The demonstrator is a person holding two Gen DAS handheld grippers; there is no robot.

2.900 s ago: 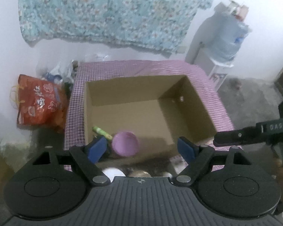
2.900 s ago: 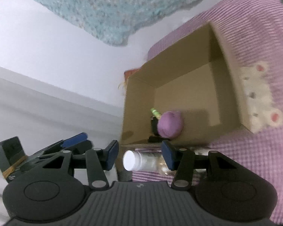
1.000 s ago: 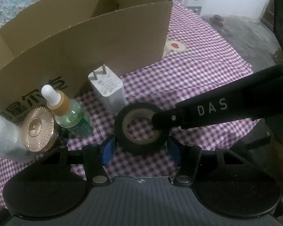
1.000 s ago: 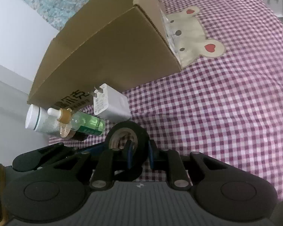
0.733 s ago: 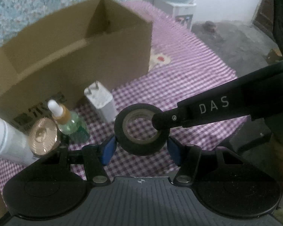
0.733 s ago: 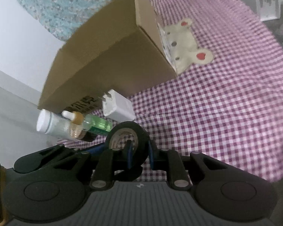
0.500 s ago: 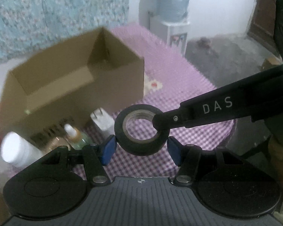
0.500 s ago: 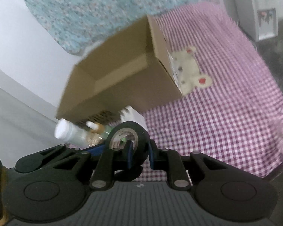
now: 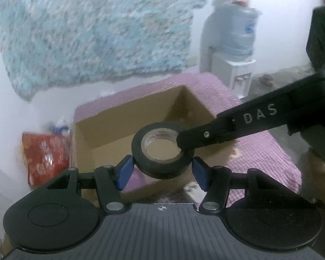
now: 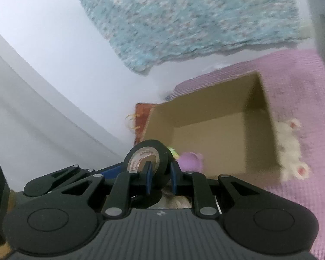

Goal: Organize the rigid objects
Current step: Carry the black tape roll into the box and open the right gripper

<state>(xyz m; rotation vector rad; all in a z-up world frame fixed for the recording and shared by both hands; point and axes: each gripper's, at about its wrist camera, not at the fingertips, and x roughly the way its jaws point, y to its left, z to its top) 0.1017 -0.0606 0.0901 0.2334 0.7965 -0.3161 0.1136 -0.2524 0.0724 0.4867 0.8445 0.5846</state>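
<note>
My right gripper (image 10: 160, 178) is shut on the rim of a black tape roll (image 10: 148, 158) and holds it in the air above the near edge of the open cardboard box (image 10: 214, 138). In the left wrist view the tape roll (image 9: 162, 160) hangs between the blue pads of my open left gripper (image 9: 162, 171), without touching them. The right gripper's black finger (image 9: 238, 125) reaches in from the right. A purple round object (image 10: 190, 161) and a green item (image 10: 172, 150) lie inside the box.
The box (image 9: 119, 125) sits on a purple checked tablecloth (image 9: 275, 151) with a bear patch (image 10: 292, 151). A red bag (image 9: 43, 153) stands to the left of the table. A water dispenser (image 9: 231, 43) is at the back right. A floral cloth (image 9: 93, 26) hangs on the wall.
Both grippers have risen together with the tape roll, from table level in front of the box to above its open top. The bottles and charger have dropped out of sight.
</note>
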